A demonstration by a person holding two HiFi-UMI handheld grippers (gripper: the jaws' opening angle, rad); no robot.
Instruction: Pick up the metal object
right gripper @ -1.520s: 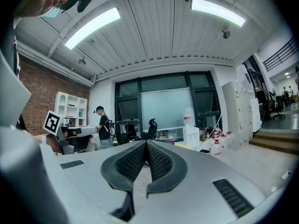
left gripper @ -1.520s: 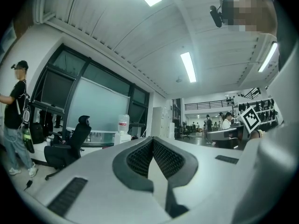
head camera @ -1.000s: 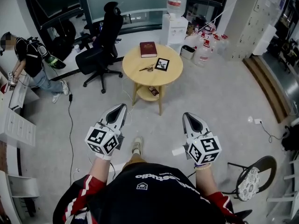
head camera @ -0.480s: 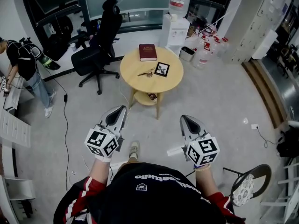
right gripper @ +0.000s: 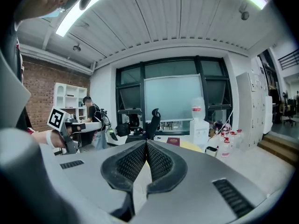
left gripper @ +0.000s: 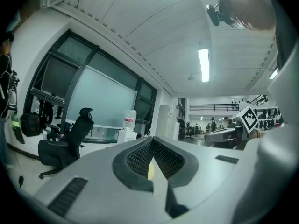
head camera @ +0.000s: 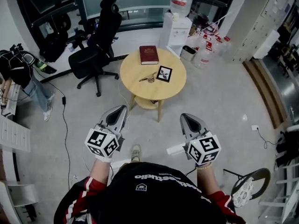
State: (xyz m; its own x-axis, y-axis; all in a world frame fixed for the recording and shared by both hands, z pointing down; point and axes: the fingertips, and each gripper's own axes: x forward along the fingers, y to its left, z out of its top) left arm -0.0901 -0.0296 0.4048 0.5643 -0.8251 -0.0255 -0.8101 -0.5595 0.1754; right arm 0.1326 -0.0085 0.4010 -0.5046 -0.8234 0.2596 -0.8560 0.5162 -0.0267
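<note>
The metal object, a small bunch of keys, lies on a round wooden table far ahead of both grippers. With it on the table are a red book and a black framed picture. My left gripper is held level over the floor with its jaws shut and empty, as the left gripper view shows. Beside it, my right gripper is also shut and empty. The right gripper view shows the red book and the table beyond its jaws.
A black office chair stands left of the table. Behind it are a water dispenser and several water bottles. A person bends at the far left. A stool is at lower right. Cables run across the floor.
The table now sits a little nearer and lower in the head view, and the person at the left has slid toward the edge. Both grippers stay shut in front of me.
</note>
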